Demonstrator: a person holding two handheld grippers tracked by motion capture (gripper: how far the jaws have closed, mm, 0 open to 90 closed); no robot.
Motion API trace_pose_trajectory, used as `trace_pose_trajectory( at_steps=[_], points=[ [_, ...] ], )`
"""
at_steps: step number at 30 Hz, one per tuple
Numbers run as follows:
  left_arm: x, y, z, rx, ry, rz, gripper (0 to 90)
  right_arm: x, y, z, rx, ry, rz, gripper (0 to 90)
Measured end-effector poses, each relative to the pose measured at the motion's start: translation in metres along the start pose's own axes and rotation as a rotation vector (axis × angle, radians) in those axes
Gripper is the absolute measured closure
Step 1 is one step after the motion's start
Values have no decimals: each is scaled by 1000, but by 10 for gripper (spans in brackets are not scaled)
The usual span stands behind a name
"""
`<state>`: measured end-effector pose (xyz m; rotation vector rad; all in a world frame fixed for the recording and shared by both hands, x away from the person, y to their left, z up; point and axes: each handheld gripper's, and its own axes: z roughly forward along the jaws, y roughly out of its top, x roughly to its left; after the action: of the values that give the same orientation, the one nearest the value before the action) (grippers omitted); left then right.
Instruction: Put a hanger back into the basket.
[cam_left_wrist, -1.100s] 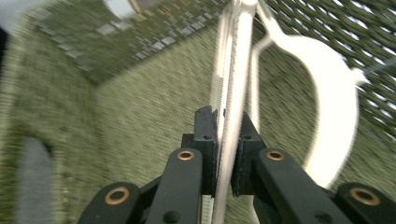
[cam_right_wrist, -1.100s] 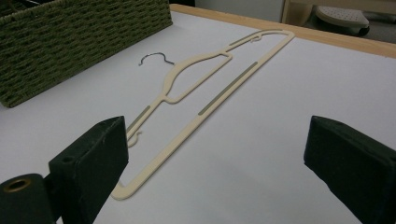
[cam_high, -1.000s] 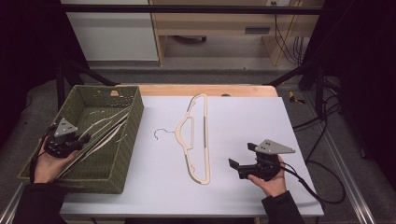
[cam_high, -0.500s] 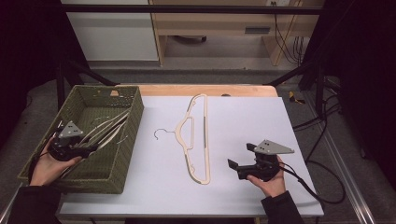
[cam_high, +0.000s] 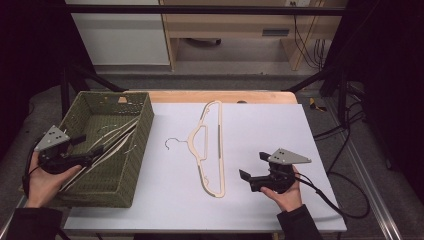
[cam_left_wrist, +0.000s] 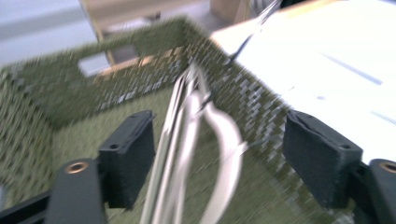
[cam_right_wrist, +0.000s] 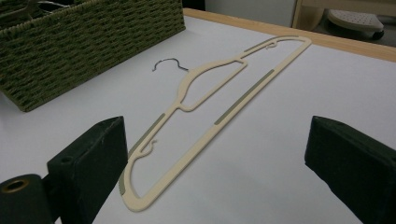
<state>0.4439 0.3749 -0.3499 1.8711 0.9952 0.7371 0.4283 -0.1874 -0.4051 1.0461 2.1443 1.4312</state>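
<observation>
Woven basket (cam_high: 131, 150) hangers (cam_high: 107, 142): left tongs (cam_high: 95, 152) have just opened wide, releasing them; right tongs (cam_high: 252, 170) stay wide.

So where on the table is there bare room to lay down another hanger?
The widest free patch is the white tabletop right of the cream hanger, behind the right gripper. A narrower strip lies between that hanger and the green basket. The basket is crowded with hangers, under the left gripper.

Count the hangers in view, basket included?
At least 3: one hanger flat on the white table; two or more bunched hangers in the green basket, overlapping, so the exact count is unclear.
</observation>
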Motion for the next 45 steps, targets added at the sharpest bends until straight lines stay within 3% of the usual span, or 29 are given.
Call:
trace_pose_trajectory(
  at_steps=[5, 7, 14, 19, 22, 26, 30, 36, 41, 45],
  points=[
    [-25, 8, -6, -109, -47, -20, 164, 3, 4, 4, -8, 2, 7, 63],
    [-33, 11, -6, -127, -67, -23, 151, 4, 5, 4, -12, 4, 5, 62],
    [-54, 11, -3, -158, -111, -45, 141, 3, 5, 2, -1, -11, -16, 63],
    [-70, 11, -4, -168, -118, -32, 140, 2, 5, 0, -13, -17, -3, 66],
    [-82, 12, -6, -208, -158, -42, 141, 2, 6, -1, -22, -9, -2, 68],
    [-104, 10, -2, -227, -200, -15, 140, 4, 8, 3, -18, -8, -3, 73],
    [-125, 7, 8, -225, -241, 1, 139, 12, 13, 12, -4, 2, -28, 72],
    [-149, -1, 29, -178, -288, 28, 135, 27, 27, 29, -2, 28, -39, 79],
    [-158, -12, 43, -139, -305, 29, 135, 39, 34, 50, 42, 14, -48, 116],
    [-161, -18, 49, -117, -316, 32, 130, 46, 34, 72, 94, 3, -21, 158]
  ],
)
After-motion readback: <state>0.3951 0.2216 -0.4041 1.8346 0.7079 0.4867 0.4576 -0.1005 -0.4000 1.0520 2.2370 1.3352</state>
